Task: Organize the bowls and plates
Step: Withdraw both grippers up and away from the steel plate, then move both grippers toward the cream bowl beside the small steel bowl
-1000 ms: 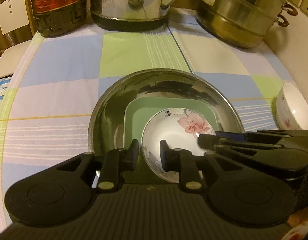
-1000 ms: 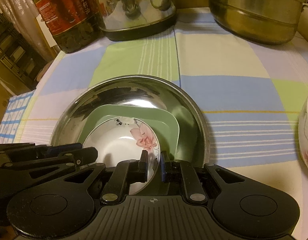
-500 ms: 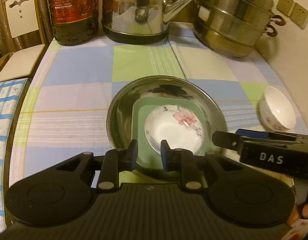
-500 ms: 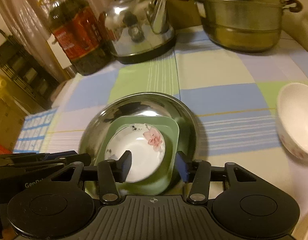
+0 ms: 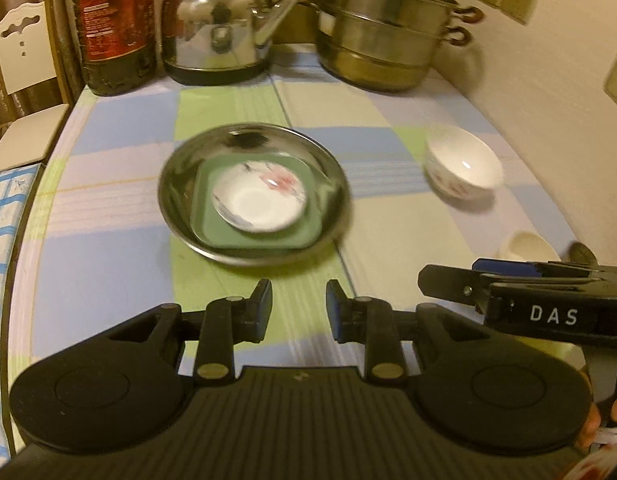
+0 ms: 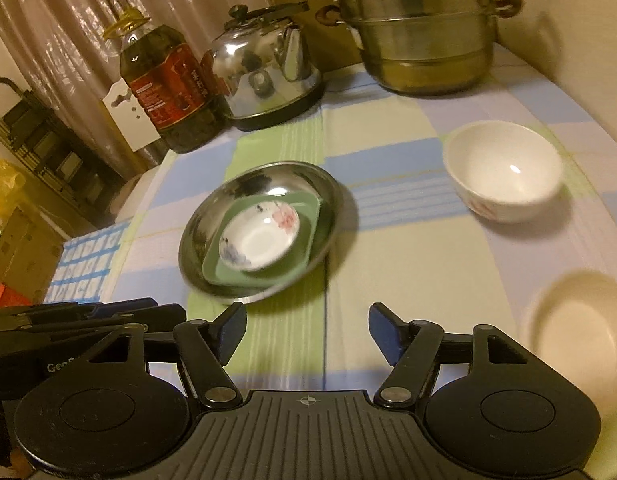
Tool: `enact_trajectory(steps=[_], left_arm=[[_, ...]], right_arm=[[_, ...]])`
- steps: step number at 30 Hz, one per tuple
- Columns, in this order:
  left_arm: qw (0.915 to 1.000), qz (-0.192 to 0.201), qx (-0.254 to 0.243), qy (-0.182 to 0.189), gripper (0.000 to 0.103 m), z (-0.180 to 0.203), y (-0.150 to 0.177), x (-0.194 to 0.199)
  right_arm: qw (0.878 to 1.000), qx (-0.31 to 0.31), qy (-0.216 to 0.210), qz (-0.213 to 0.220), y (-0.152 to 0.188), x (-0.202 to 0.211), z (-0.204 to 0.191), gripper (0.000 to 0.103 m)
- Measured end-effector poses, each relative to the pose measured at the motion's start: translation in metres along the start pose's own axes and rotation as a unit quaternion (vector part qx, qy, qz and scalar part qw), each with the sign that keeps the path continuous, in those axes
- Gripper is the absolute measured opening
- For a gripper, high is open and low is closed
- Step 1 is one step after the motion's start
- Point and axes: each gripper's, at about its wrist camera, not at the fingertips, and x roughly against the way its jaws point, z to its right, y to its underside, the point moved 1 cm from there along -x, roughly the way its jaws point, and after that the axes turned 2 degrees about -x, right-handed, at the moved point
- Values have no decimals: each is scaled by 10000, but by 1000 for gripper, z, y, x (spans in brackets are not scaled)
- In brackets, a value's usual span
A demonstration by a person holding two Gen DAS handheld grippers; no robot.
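Stack [image 5: 254, 200] set — both grippers, left [image 5: 298, 304] and right [image 6: 306, 330], opening, empty; next, I'd say, the bowl [image 6: 502, 168].

Floral saucer [image 5: 259, 202] on green plate [image 5: 255, 236] in steel bowl [image 5: 176, 200].

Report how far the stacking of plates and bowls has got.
Done: the floral saucer sits on the green square plate, nested in the steel basin.

In hand: nothing. The left tool and right tool are both empty and opening, short of the stack.

Left: the white bowl and the cream dish stand loose on the tablecloth.
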Motion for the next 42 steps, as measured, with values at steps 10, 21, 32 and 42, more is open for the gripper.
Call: enact_trajectory(steps=[10,21,32,42], left_arm=[[9993,-38,-207,299,26,49,41,32],[9975,-73,-462,532,26,91,78,56],[9959,61,-625,645,26,120,96,75],[9961,198,-615,606,26,135,110,87]], right_arm=[[9998,-94,147,-33,53,64,21,69],[9982,-334,489,27,99,119,49,69],[9954,-551,748,216,122,157,71,69],[9936,-586,916,304,135,176,82,69]])
